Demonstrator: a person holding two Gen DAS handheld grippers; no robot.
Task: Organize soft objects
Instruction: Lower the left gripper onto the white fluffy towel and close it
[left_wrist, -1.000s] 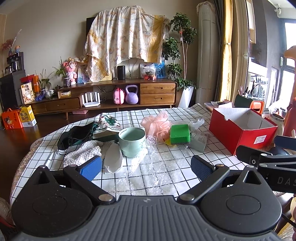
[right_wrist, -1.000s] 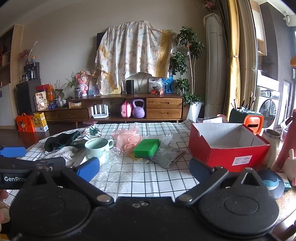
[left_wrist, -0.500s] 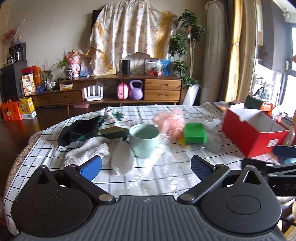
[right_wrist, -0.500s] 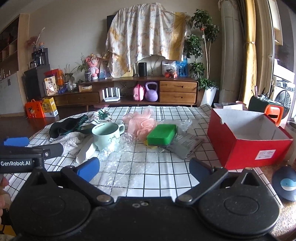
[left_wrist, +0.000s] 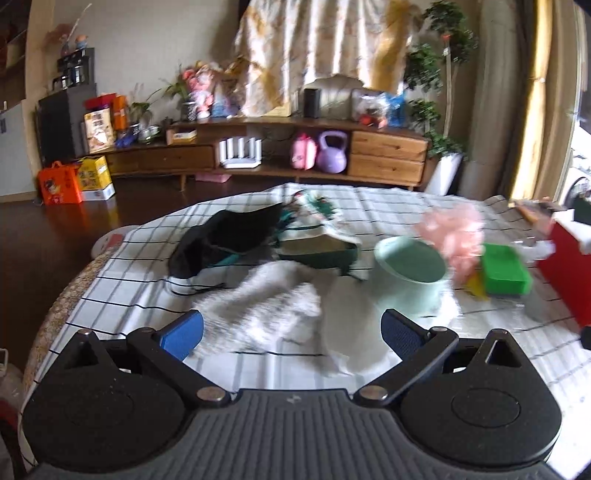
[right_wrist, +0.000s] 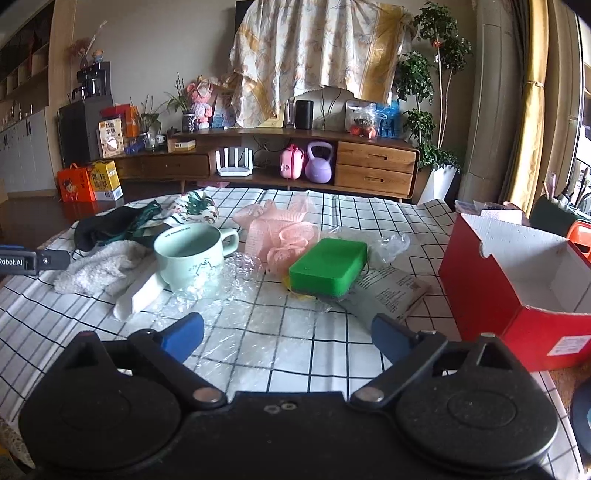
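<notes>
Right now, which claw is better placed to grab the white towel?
Left. The left claw is open with the white towel directly between its fingers; the right claw faces bubble wrap, towel off left.

Readable text: "Robot.AI", white letters cut off at the frame edge, on the black arm of the left gripper (right_wrist: 33, 261), far left in the right wrist view. Print on the mug (right_wrist: 190, 258), grey packet (right_wrist: 388, 291) and red box (right_wrist: 517, 295) label: too small to read.
</notes>
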